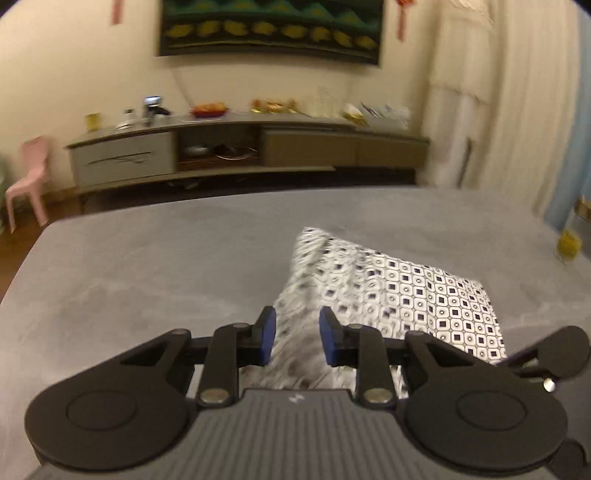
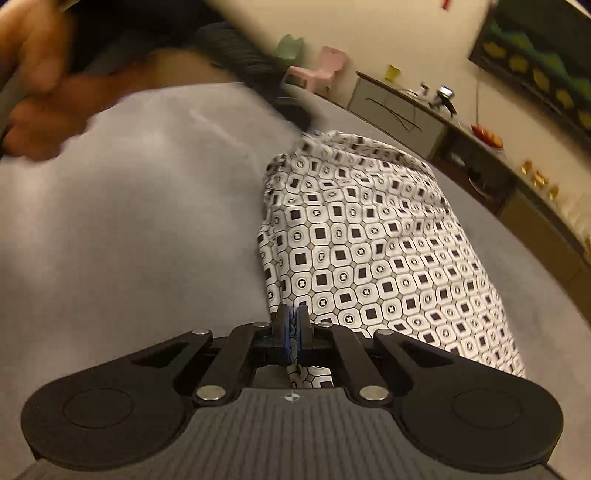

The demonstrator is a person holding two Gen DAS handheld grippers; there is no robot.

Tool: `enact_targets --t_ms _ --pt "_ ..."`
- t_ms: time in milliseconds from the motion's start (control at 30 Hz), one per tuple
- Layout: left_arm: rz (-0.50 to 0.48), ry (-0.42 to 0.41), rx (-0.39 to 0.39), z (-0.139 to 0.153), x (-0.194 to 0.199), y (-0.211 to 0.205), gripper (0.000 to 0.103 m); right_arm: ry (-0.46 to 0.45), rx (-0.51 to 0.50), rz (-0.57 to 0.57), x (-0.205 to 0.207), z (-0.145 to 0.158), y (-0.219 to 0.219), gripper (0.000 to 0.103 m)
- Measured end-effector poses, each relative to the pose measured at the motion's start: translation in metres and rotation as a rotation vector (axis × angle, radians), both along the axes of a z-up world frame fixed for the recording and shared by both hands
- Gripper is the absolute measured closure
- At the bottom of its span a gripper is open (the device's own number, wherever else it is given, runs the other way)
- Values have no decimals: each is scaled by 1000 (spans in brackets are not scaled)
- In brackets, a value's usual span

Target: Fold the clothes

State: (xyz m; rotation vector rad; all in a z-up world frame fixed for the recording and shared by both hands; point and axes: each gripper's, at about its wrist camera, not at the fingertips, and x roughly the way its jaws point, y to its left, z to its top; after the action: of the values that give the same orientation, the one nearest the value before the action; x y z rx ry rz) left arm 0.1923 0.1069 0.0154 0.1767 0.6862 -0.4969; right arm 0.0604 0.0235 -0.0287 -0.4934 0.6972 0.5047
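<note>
Our right claw (image 2: 293, 325) pinches the near edge of the white cloth with black squares (image 2: 369, 236), which stretches long and away across the grey bed (image 2: 129, 221), while our left claw (image 1: 297, 332) hangs open over its blurry end.

garment (image 1: 402, 295) lies on the bed (image 1: 147, 266), cabinet (image 1: 240, 147) behind it.

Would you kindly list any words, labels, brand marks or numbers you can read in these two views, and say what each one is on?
No readable words or numbers in either view.
Left gripper body: a small white emblem, a symbol, not text.
Right gripper body: a small white compass-like emblem, no lettering.
Patterned garment: printed squares and circles only, no text.
Red wall hangings: too blurred to read.
Small device on the sideboard: lit screen, too small to read.
</note>
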Motion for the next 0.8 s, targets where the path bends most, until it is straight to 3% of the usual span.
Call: enact_targets --t_ms 67,100,200,267,333,367,433,500,567,633,733,800 --pt "-39 31 97 -15 19 -21 76 17 -10 28 -3 2 -5 101" --pt "-15 56 134 -25 30 -25 77 29 -12 40 -4 3 -9 101" --pt "63 109 146 -40 41 -19 79 64 -4 43 -7 8 -35 101" --pt "31 61 142 -22 34 -20 81 113 52 53 -10 12 -57 99" --pt "-20 -16 139 3 25 -24 79 195 190 82 -7 29 -86 90" --pt "-44 -41 141 12 26 -30 78 180 272 39 -3 41 -103 81" --pt "-85 -59 157 21 39 -50 76 124 365 -135 23 58 -135 80" --pt "-114 -43 218 11 55 -75 76 88 379 -310 57 58 -157 80" --pt "-98 12 296 -15 76 -87 74 140 390 -365 89 41 -170 80" --pt "-26 52 326 -38 88 -79 67 167 354 -356 100 22 -173 82" --pt "100 88 292 -43 90 -53 72 164 334 -385 112 25 -182 83" --pt "112 86 229 -40 71 -34 72 122 259 -429 113 29 -186 83"
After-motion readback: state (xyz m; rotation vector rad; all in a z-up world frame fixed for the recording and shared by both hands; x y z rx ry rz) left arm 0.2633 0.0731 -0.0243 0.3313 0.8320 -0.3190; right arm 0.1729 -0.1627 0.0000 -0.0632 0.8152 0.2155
